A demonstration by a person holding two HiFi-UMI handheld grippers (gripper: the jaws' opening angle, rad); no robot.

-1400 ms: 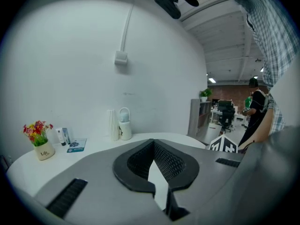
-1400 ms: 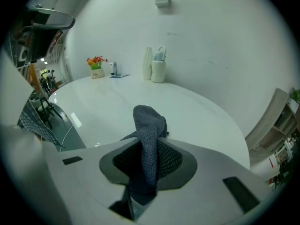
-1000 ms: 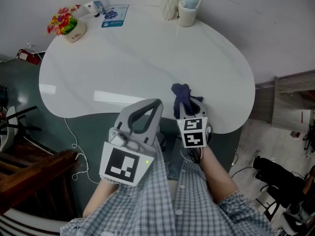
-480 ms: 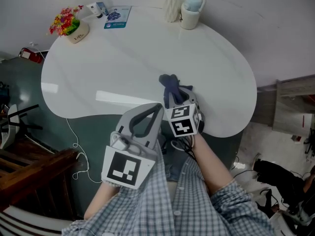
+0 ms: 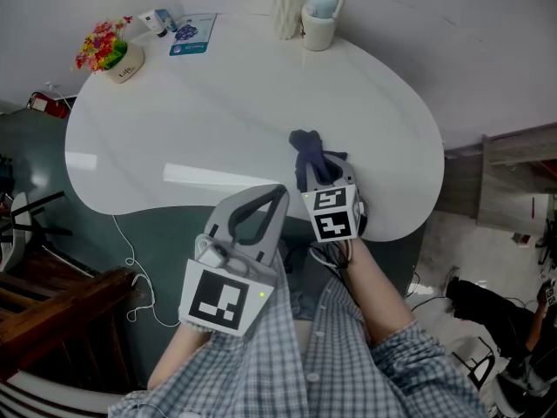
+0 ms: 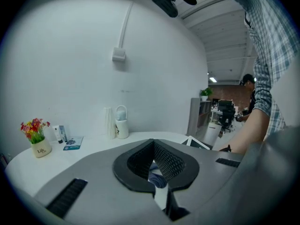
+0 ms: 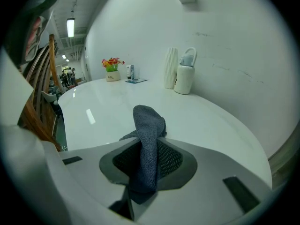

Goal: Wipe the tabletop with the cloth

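Dark blue cloth, bunched and standing up, is pinched between the jaws of the right gripper; its lower folds rest on the white tabletop near the front right edge. The right gripper view shows the fabric filling the gap between the jaws and rising above them, with the glossy top stretching beyond.

Left gripper: jaws pressed together with nothing between them, held off the table over the person's lap and just left of the right gripper. It takes no part in the wiping.

Change over the last second: the right gripper has carried the cloth from close to the front right rim inward and to the left, then drifted slightly back to the right. This reads as a short wiping stroke with a reversal starting. The left gripper has stayed where it was.

Meaning for the task: wiping appears to be under way but early. Only a small patch near the front right seems covered, and the wide left and far parts remain to be done. Far strokes would have to steer round the vase, mug and flowerpot along the back edge.
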